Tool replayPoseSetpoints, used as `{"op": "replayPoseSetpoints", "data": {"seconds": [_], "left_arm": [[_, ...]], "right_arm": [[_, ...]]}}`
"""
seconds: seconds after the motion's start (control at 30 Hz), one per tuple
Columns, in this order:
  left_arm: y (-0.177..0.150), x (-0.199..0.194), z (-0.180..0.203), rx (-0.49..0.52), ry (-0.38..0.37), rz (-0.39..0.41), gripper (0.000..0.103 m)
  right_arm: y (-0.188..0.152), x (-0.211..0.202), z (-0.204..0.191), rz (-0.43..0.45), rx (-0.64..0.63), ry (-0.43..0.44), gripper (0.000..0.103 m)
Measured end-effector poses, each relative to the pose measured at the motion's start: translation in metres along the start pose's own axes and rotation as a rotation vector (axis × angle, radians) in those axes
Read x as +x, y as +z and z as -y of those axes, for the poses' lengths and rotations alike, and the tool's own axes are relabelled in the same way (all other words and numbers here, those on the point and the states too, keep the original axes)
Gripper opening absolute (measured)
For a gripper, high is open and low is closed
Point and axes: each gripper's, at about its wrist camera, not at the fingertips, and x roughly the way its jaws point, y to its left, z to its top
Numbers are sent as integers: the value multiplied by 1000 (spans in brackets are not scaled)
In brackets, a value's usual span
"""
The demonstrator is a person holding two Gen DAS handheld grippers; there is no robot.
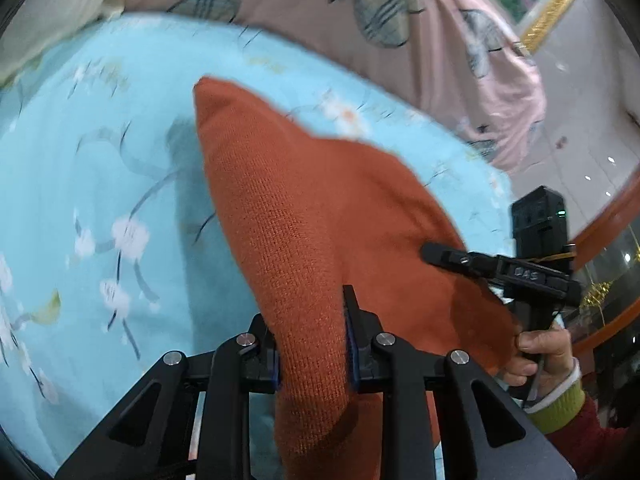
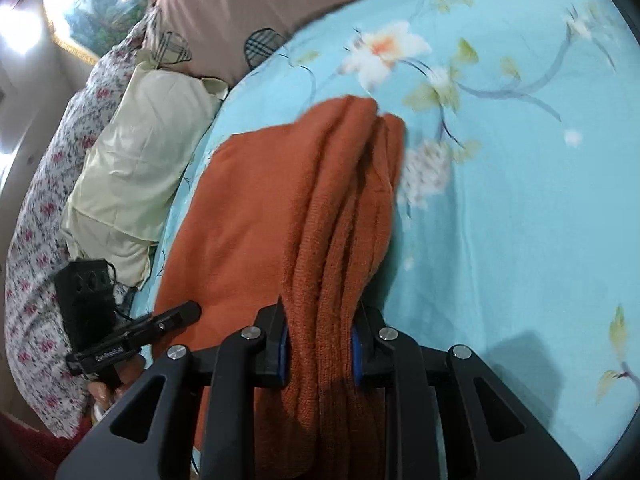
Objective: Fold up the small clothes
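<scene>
Orange knitted cloth is being held above the blue flowered bed sheet by both tools. A folded edge of it is being pinched between the blue-padded jaws of the left hand-held gripper. Several bunched layers are being clamped by the right hand-held gripper, with the far end draped onto the sheet. A pale yellow pillow and a pink patterned quilt are being seen at the bed's edge.
</scene>
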Motion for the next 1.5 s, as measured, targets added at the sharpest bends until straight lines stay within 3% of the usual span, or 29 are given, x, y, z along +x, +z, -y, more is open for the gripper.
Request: {"op": "replayPoseSetpoints", "data": {"seconds": [0.1,0.27,0.4,0.5,0.67,0.7,0.8,0.9,1.03,1.13,1.27,1.37,1.5], "left_arm": [[-11,6,-17,-37,-10,-6,33],[-15,6,-21,-37,39,-2,49],[-15,-6,-16,-36,77,5,51],[-18,-27,-9,-17,105,51,51],[-24,-53,12,31,67,107,48],[-25,-54,18,49,53,111,48],[-31,-52,32,98,24,98,48],[-37,-41,38,117,25,59,43],[-40,-39,42,118,4,42,42],[-40,-39,46,119,-39,39,42],[-48,-19,47,123,-49,-5,42],[-54,-12,49,135,-31,3,41],[-57,-11,52,145,-16,11,41]], "right_arm": [[0,0,0,0,-2,-13,28],[5,-12,-4,17,-6,-98,45],[16,-43,-7,125,-5,-126,47],[28,-48,-18,150,-36,-126,47],[41,-18,-30,98,-72,-159,44],[42,-11,-27,84,-62,-166,40],[41,-5,-19,71,-37,-172,16],[41,-22,-26,122,-46,-132,12],[40,-41,-38,186,-96,-119,11],[39,-24,-12,137,-52,-212,11],[30,-5,13,93,10,-213,11],[33,-15,9,105,24,-219,15],[40,-38,-23,174,-45,-332,19]]}}
